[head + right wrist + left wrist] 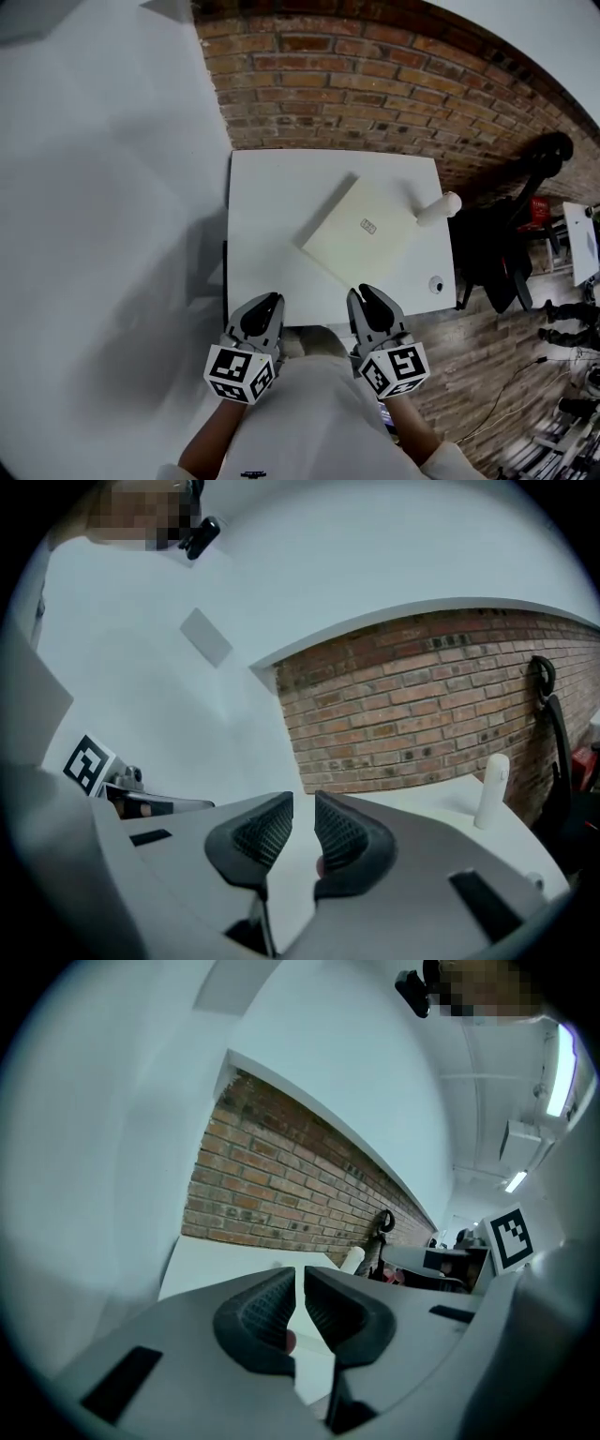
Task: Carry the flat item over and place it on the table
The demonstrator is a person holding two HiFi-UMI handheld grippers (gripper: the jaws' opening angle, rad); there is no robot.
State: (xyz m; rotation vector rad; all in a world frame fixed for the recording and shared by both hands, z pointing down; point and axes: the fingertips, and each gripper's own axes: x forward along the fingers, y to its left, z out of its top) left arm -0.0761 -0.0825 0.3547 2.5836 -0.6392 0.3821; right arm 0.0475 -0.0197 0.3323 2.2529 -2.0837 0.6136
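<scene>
A flat cream square item (pixel 361 232) with a small label lies turned at an angle on the white table (pixel 267 216), toward its right side. Both grippers hang at the table's near edge, short of the item and touching nothing. My left gripper (pixel 269 302) (pixel 300 1290) has its jaws together with nothing between them. My right gripper (pixel 367 296) (pixel 303 822) shows a narrow gap between its ribbed pads, also with nothing in it. The table's top shows past the jaws in both gripper views.
A white cylinder (pixel 438 208) (pixel 492 791) lies at the table's right edge beside the item, and a small round object (pixel 436 285) sits at the near right corner. A brick wall (pixel 375 84) backs the table. Black gear (pixel 497 253) stands to the right.
</scene>
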